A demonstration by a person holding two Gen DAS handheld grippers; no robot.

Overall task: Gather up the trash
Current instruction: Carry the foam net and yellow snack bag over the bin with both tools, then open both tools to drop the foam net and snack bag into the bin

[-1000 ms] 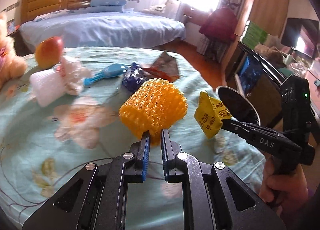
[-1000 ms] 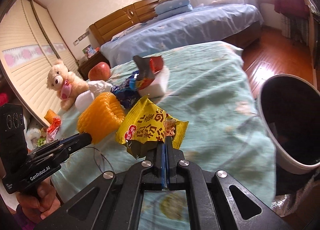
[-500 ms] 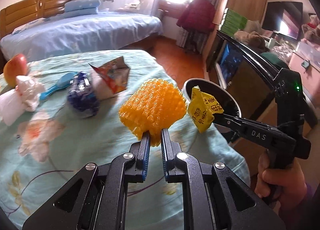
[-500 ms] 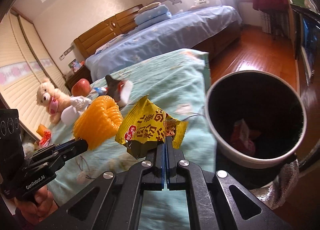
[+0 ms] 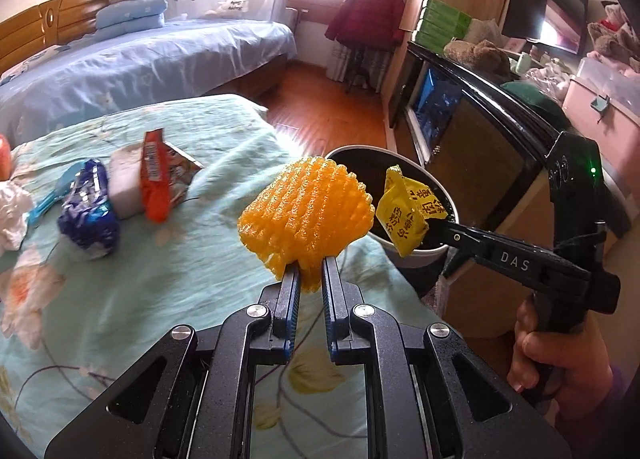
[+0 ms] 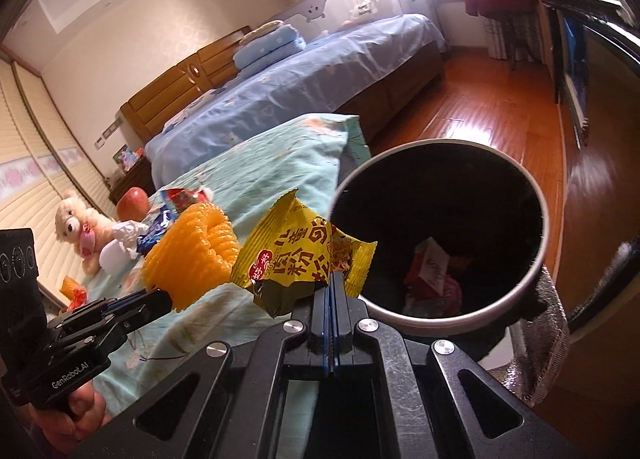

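My left gripper (image 5: 310, 265) is shut on an orange foam fruit net (image 5: 306, 215), held above the table's right edge; the net also shows in the right wrist view (image 6: 190, 255). My right gripper (image 6: 330, 281) is shut on a yellow snack wrapper (image 6: 296, 259), held at the rim of the round trash bin (image 6: 536, 195). In the left wrist view the wrapper (image 5: 406, 213) hangs over the bin (image 5: 420, 255). The bin holds some wrappers (image 6: 434, 269).
On the teal floral tablecloth (image 5: 160, 279) lie a blue packet (image 5: 88, 211), a red wrapper (image 5: 156, 183), a white block (image 5: 122, 179), crumpled tissue (image 5: 12, 211), an apple (image 6: 134, 203) and a teddy bear (image 6: 82, 229). A dark cabinet (image 5: 480, 147) stands behind the bin.
Both grippers have moved right with their loads, toward the bin. The yellow wrapper now hangs at the bin's opening, and the bin fills more of the right wrist view.
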